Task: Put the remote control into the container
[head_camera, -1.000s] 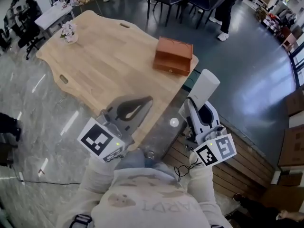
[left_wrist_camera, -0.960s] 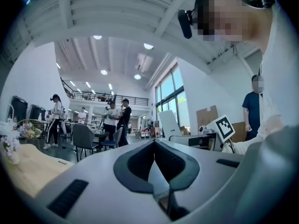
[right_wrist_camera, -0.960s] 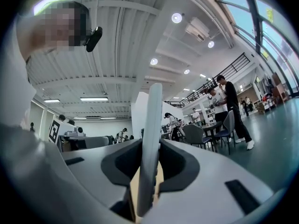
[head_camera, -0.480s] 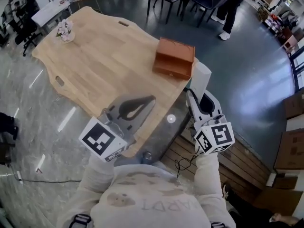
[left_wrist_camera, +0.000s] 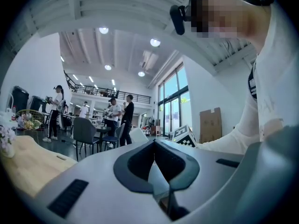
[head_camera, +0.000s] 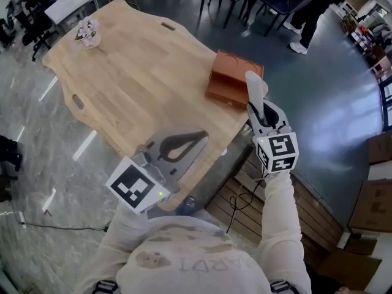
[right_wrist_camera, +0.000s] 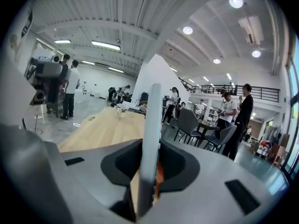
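Holding the remote control [head_camera: 255, 89] upright, my right tool [head_camera: 261, 110] is clamped on its lower end; in the right gripper view the white body stands straight up between the jaws. From the head view its tip overlaps the right end of the brown container [head_camera: 233, 81], which sits near the edge of the wooden bench [head_camera: 135, 72]. My left tool [head_camera: 184, 144] hangs over the bench's near edge, jaws together with nothing in them. A small bunch of flowers [head_camera: 87, 33] stands at the bench's far corner.
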Action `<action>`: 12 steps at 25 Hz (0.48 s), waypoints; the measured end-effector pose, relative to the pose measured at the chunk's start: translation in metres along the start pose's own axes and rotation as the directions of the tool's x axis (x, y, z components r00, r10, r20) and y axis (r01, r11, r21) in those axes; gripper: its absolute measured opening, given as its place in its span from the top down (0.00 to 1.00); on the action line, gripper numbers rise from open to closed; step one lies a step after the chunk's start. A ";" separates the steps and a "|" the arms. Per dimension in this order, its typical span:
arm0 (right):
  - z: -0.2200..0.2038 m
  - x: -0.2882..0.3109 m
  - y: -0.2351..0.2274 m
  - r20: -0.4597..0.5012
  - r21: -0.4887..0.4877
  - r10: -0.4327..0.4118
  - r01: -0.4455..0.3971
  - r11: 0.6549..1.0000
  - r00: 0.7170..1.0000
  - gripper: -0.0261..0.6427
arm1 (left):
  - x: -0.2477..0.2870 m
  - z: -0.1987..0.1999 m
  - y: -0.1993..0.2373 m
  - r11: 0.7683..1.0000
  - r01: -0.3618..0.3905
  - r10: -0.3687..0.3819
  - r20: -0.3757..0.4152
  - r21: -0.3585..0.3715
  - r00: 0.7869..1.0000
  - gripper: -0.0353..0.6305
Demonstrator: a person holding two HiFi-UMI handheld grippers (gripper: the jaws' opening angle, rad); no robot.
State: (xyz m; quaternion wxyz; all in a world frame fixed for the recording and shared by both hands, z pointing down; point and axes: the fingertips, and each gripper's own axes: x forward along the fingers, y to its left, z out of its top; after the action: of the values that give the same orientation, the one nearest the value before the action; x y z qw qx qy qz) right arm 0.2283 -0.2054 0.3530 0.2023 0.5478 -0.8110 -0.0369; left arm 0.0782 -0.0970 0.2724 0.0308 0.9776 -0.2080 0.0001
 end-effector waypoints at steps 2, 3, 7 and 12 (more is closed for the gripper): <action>-0.011 0.020 -0.006 -0.044 -0.038 0.007 -0.009 0.999 0.999 0.81 | 0.003 -0.003 0.007 1.000 0.001 -0.001 0.000 -0.005 1.000 0.93; -0.016 0.031 -0.009 -0.068 -0.059 0.010 -0.014 0.998 0.998 0.81 | 0.004 -0.005 0.011 1.000 0.001 -0.001 -0.001 -0.012 1.000 0.93; -0.041 0.071 -0.017 -0.162 -0.138 0.020 -0.043 0.990 0.987 0.81 | 0.010 -0.015 0.027 0.999 -0.001 0.000 -0.020 -0.036 1.000 0.93; -0.071 0.114 -0.023 -0.279 -0.249 0.029 -0.102 0.963 0.960 0.81 | 0.016 -0.024 0.043 0.999 -0.003 0.001 -0.031 -0.046 1.000 0.93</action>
State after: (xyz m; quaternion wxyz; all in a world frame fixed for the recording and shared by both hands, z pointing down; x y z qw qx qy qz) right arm 0.2378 -0.3061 0.4444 0.3836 0.4889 -0.7811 -0.0607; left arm 0.0761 -0.1410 0.2996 0.0567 0.9763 -0.2084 0.0105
